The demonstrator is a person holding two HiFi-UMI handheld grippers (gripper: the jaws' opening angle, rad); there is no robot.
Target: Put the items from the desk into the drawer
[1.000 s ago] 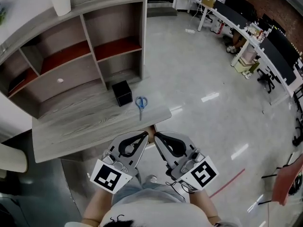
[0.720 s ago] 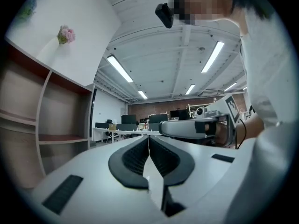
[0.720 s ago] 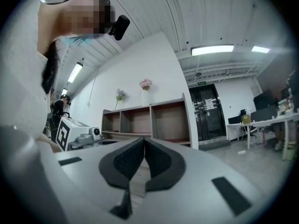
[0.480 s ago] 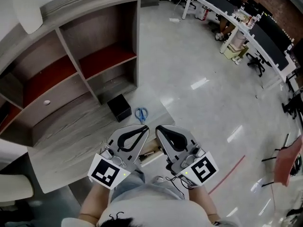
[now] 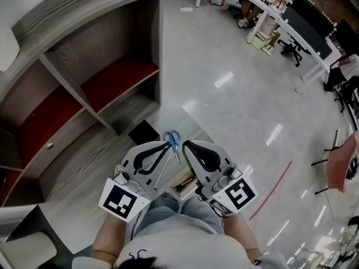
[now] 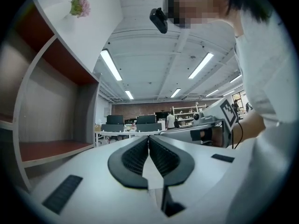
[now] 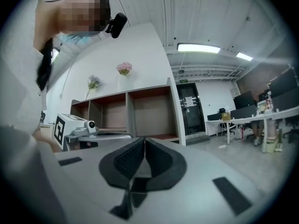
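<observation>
Nearest, a person's torso (image 5: 179,248) is seen from above, with two tongs held close in front of it, side by side. The left tongs (image 5: 170,145) are pressed together, with nothing between the ribbed pads. The right tongs (image 5: 185,145) are likewise pressed together and empty. One marker cube is carried on each: one at the left (image 5: 123,202) and one at the right (image 5: 241,194).

Just beyond the two tips, one pair of blue-handled scissors (image 5: 173,138) is seen lying on the grey wooden desk (image 5: 78,189), near its right end. Its blades are pointed back toward the person and are partly covered by the left tongs. Just left of the scissors, one black box (image 5: 141,131) is seen on the desk, its near part hidden behind the left tongs.

At the far side of the desk a shelf unit (image 5: 67,55) is stood, in which two red-floored compartments are counted. One small pale knob (image 5: 49,146) is seen on the panel below the left compartment.

To the right, a glossy grey floor (image 5: 224,105) is seen, marked with one red line (image 5: 270,190). Farthest off, at the upper right, a row of white office desks (image 5: 263,21) is seen.
</observation>
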